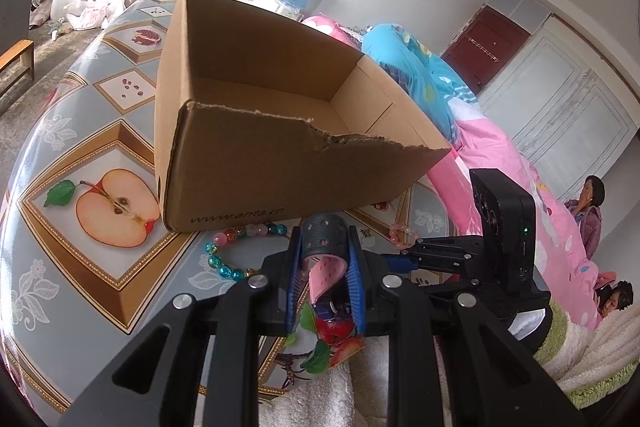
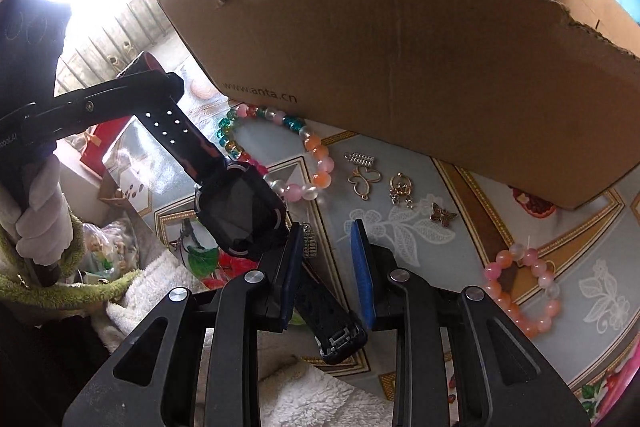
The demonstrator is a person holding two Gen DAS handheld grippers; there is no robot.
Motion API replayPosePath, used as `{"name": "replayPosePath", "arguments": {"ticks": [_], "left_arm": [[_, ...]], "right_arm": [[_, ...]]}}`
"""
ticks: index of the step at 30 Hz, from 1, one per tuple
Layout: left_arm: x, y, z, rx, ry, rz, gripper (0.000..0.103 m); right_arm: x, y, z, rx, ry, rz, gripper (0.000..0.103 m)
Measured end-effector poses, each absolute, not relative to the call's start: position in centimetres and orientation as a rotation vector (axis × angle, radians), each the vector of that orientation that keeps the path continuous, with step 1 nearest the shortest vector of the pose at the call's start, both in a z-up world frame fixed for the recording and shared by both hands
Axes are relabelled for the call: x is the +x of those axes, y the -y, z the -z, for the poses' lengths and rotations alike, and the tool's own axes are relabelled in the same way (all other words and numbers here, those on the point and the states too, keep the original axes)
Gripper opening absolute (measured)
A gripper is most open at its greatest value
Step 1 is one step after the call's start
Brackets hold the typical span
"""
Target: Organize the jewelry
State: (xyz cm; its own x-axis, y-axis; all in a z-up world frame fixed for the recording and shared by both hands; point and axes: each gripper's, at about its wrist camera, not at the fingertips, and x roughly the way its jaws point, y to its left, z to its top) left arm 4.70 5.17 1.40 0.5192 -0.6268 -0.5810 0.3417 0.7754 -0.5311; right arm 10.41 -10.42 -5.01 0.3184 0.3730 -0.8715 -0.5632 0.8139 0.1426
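Two grippers share one black watch [image 2: 240,211]. We see the left gripper [image 1: 324,267] with its fingers pinching the perforated strap [image 1: 323,237], just in front of the cardboard box [image 1: 280,131]. The right gripper [image 2: 328,267] has its fingers spread; the buckle end [image 2: 340,339] lies between them, but whether the pads press on it we cannot tell.

We judge the watch light, its strap rubbery and floppy, its glass face best left untouched; the strap near the case seems the safest hold.

Only the right wrist view shows the watch face, the gold charms [image 2: 362,179], and both bead bracelets whole [image 2: 280,151], lying on the surface in front of the box. Only the left wrist view looks into the box, which appears empty.
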Motion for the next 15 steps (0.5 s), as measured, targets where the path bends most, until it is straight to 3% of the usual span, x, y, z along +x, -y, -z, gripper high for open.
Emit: {"name": "replayPosePath", "arguments": {"ticks": [15], "left_arm": [[4.5, -6.4, -0.8, -0.411, -0.823, 0.606, 0.02]], "right_arm": [[10.2, 5.1, 6.0, -0.416, -1.092, -0.511, 0.024]]}}
